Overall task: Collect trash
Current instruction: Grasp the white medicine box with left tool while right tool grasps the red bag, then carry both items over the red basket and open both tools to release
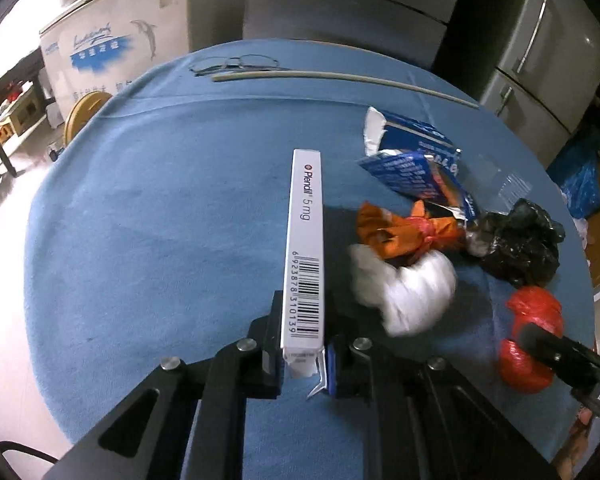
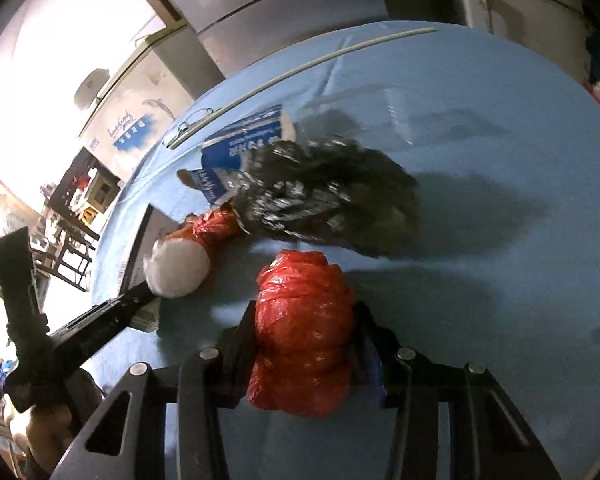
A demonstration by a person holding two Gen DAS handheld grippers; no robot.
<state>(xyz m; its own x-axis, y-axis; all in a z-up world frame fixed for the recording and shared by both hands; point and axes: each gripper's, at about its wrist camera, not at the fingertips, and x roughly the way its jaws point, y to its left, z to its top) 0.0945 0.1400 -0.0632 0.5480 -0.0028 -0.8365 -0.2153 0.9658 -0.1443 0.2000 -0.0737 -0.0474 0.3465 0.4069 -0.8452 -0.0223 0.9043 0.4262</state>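
Two pieces of trash were already in the jaws on the blue cloth-covered round table (image 1: 160, 208). The left gripper (image 1: 303, 344) was clamped on the near end of a long, narrow white cardboard medicine box (image 1: 305, 240), which stood on its thin edge and ran away from the fingers. Being light and stiff, the box would probably lift as a lever from that end, though its torn flap looked weak; a hold nearer its middle would likely be steadier.

Just beside the box, toward the right gripper (image 2: 306, 340), lay a white and orange knotted plastic bundle (image 1: 400, 264), with a crumpled black plastic bag (image 1: 520, 240) and a torn blue carton (image 1: 412, 164) beyond it. The right gripper's fingers were pressed on either side of a knotted red plastic bag (image 2: 304, 320). Soft, light and slick, it would likely squash and slip, so the bulging middle seemed the best hold.
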